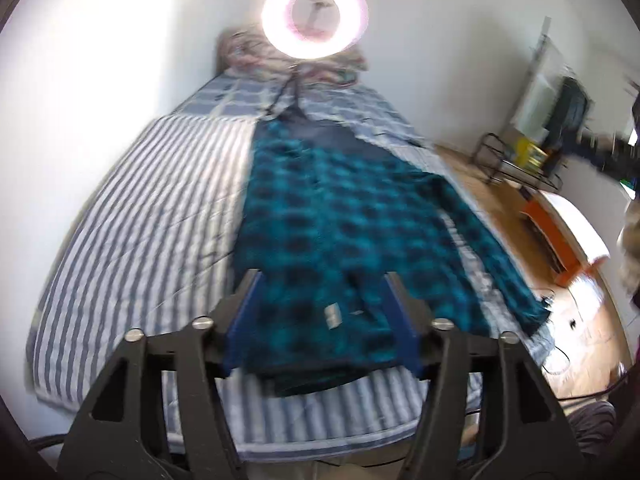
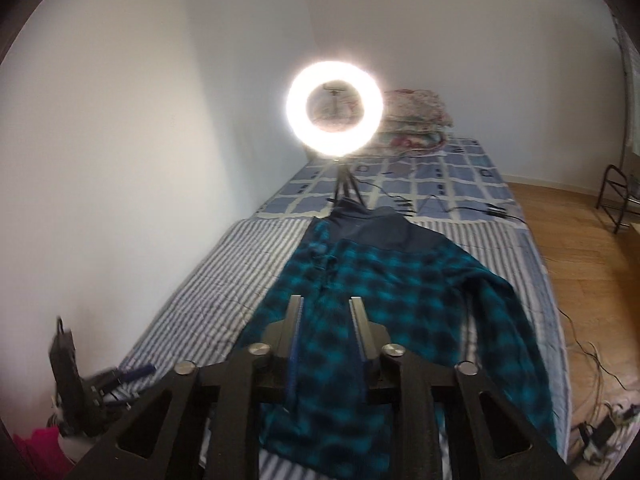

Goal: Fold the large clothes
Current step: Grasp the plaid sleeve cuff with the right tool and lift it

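Teal plaid jacket (image 1: 344, 240) lies on the bed (image 1: 152, 200); both claws gape, empty.

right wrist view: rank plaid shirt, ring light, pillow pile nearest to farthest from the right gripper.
From the right gripper, whose jaws stand open:
1. plaid shirt: directly under and ahead, spread on the striped bedding.
2. ring light: straight ahead on its tripod, past the shirt's collar.
3. pillow pile: at the head of the bed, behind the light and to its right.

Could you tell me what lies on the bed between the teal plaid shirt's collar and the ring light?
In the right wrist view, only the ring light's small black tripod stands between it and the shirt's collar.
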`<state>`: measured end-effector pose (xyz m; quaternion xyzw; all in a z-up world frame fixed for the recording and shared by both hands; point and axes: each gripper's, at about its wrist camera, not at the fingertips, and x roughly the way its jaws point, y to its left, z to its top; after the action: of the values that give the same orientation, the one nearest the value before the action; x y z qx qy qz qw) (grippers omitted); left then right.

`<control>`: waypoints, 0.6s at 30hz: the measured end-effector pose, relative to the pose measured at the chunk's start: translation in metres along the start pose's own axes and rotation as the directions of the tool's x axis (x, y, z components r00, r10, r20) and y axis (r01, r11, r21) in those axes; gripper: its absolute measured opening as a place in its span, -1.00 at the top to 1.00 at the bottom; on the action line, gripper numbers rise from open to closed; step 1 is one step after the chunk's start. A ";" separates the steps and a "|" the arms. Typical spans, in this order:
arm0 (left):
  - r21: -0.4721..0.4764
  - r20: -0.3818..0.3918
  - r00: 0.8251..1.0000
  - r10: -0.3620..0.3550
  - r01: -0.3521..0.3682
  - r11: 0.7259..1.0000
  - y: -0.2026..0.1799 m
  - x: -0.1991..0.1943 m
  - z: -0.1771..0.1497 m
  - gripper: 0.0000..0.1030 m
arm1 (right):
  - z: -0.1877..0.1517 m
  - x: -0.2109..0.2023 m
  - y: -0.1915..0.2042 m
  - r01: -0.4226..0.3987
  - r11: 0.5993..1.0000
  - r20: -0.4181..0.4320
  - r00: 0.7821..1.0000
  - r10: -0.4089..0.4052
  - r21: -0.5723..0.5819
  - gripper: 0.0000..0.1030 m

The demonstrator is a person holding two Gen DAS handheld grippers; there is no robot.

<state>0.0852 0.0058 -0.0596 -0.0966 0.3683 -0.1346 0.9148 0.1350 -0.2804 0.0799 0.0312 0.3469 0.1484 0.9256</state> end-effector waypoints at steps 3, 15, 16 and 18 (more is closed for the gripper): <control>0.037 -0.033 0.998 -0.060 0.061 0.997 -0.022 0.007 0.014 -0.32 | -0.030 -0.017 -0.029 0.065 0.997 -0.018 0.998 -0.064 0.040 0.23; 0.089 -0.169 0.981 -0.095 0.112 0.990 -0.054 0.074 0.014 -0.32 | -0.155 -0.033 -0.192 0.303 0.876 -0.188 0.950 -0.249 0.374 0.23; 0.077 -0.183 0.978 -0.104 0.120 0.990 -0.054 0.078 0.013 -0.32 | -0.166 -0.033 -0.207 0.320 0.855 -0.206 0.945 -0.256 0.408 0.23; 0.051 -0.199 0.974 -0.111 0.123 0.991 -0.054 0.085 0.012 -0.32 | -0.187 -0.037 -0.233 0.342 0.811 -0.230 0.938 -0.260 0.474 0.23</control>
<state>0.1427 -0.0716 -0.0913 -0.0757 0.4459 -0.2086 0.8671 0.0458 -0.5223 -0.0762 0.2065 0.4447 -0.0950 0.8663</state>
